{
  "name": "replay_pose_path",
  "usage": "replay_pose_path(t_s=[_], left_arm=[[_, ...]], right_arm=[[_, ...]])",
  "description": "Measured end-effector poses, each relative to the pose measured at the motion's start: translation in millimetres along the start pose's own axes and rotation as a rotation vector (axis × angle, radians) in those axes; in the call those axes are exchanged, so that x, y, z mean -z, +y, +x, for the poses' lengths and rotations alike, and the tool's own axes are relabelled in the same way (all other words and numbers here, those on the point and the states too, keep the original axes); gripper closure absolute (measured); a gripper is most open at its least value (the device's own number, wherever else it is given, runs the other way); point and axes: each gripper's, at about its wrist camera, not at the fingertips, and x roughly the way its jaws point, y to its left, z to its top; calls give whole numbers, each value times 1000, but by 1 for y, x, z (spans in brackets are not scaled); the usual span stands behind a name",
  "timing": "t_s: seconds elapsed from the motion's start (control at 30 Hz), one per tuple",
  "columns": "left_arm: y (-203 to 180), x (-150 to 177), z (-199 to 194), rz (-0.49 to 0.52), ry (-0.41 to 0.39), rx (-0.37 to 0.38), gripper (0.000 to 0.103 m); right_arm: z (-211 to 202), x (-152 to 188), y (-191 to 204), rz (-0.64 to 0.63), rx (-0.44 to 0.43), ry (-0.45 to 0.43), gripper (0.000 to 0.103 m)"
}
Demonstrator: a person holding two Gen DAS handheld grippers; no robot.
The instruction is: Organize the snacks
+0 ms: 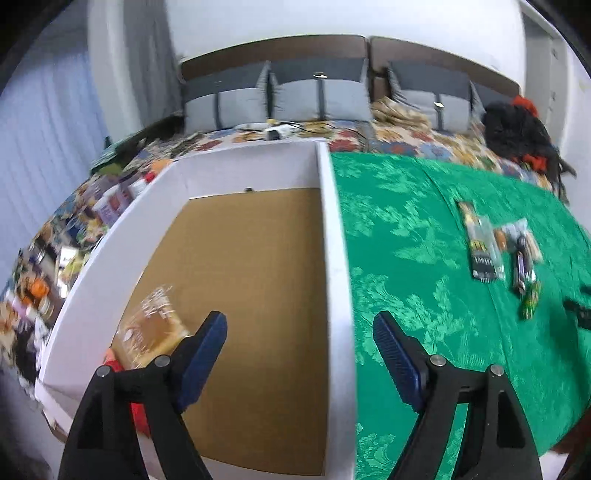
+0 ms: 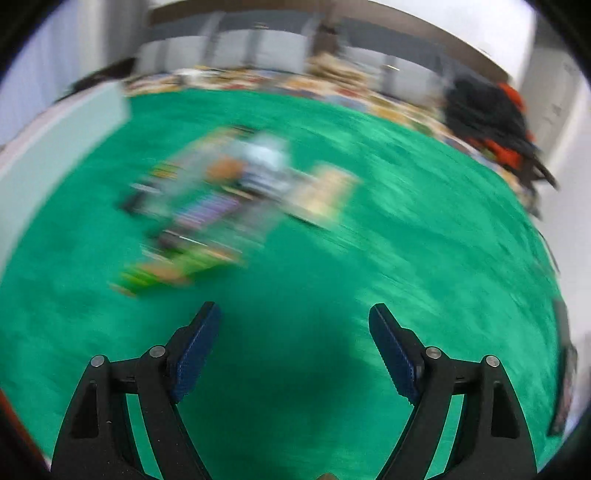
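The white box (image 1: pixel 334 258), centre-left, holds one clear snack packet (image 1: pixel 153 325) in its lower left corner. Left claw (image 1: pixel 300 328) and right claw (image 2: pixel 294 323) both gape, holding nothing.

We are looking across a green patterned tablecloth (image 1: pixel 424 236) toward a sofa (image 1: pixel 321 48) with a dark brown back, standing against a white wall (image 1: pixel 332 18). Grey cushions (image 1: pixel 317 98) are leaning along it, and a flowered cover (image 1: pixel 406 140) is lying over the seat. A heap of black and red cloth (image 1: pixel 517 129) is sitting at the sofa's right end. At the left, pale curtains (image 1: pixel 44 122) are glowing with daylight. The right wrist view is blurring heavily.
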Motion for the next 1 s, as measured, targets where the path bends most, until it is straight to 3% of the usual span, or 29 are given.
replay_pose_path(t_s=[0.07, 0.2, 0.33, 0.4, 0.47, 0.57, 0.67, 0.77, 0.87, 1.0], left_arm=[[10, 3, -3, -67, 8, 9, 22], [17, 11, -5, -113, 31, 2, 22], [1, 5, -42, -103, -137, -65, 22], [-18, -3, -66, -65, -231, -79, 16], [-43, -11, -88, -35, -291, -54, 3], [-84, -16, -108, -12, -338, 46, 0], [-130, -11, -101, 10, -278, 172, 0], [-184, 12, -63, 57, -140, 249, 0], [-224, 42, -7, 133, 19, 251, 0], [-250, 65, 48, 198, 133, 207, 0]], right_arm=[[7, 12, -40, 62, 51, 11, 18], [14, 24, -78, 146, 101, 15, 18], [20, 29, -93, 238, 62, -8, 18], [21, 30, -94, 266, 45, -5, 16], [21, 33, -97, 277, 37, -3, 13], [23, 34, -95, 273, 38, 0, 12], [21, 35, -94, 273, 38, 0, 12], [21, 34, -94, 273, 38, -1, 12], [22, 34, -94, 273, 38, -1, 12], [22, 34, -94, 273, 38, 0, 12]])
